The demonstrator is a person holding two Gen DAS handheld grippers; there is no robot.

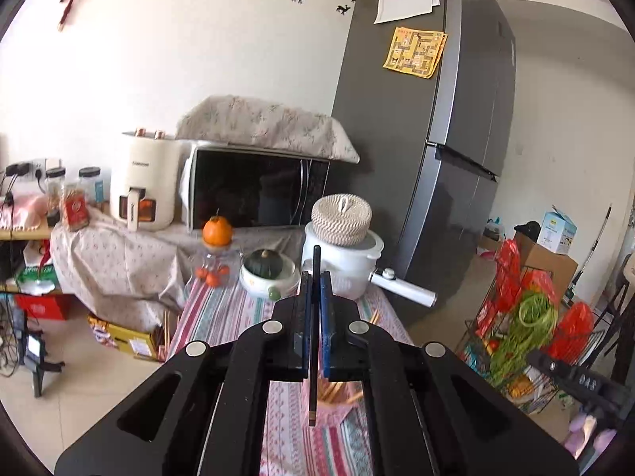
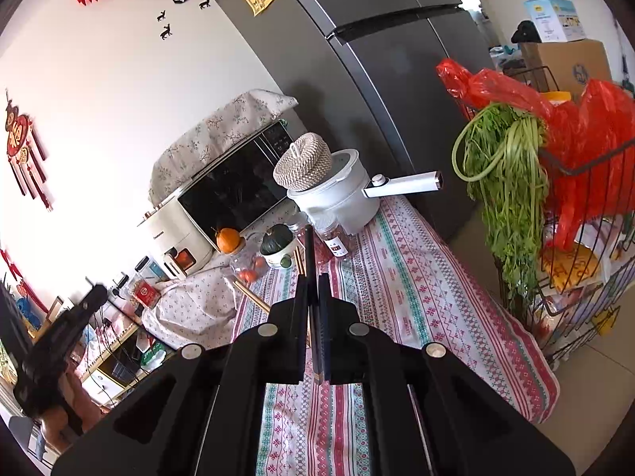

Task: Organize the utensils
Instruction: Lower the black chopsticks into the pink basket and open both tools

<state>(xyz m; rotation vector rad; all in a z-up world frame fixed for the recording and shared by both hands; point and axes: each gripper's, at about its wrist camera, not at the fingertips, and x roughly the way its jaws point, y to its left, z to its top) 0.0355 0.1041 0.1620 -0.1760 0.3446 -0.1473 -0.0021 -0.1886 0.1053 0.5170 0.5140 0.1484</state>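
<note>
— What can't you make out from your two cameras?

— My own gripper bodies block the near part of the striped tablecloth [image 2: 416,277]. In the left view a bunch of pale wooden chopsticks [image 1: 337,390] peeks out below my fingers, mostly hidden, and I can't tell what they stand in. In the right view more wooden chopsticks [image 2: 298,260] show just past my fingertips, partly covered, with another pair [image 2: 251,297] lying on the cloth to the left.

— And the tools themselves?

— My left gripper [image 1: 315,277] is clamped on a dark chopstick [image 1: 315,261]; it runs upright between the pads, its tip above them and its brown end hanging below. My right gripper [image 2: 313,277] is nearly closed on another dark chopstick [image 2: 308,246], which sticks out towards the white pot [image 2: 337,206]
</note>
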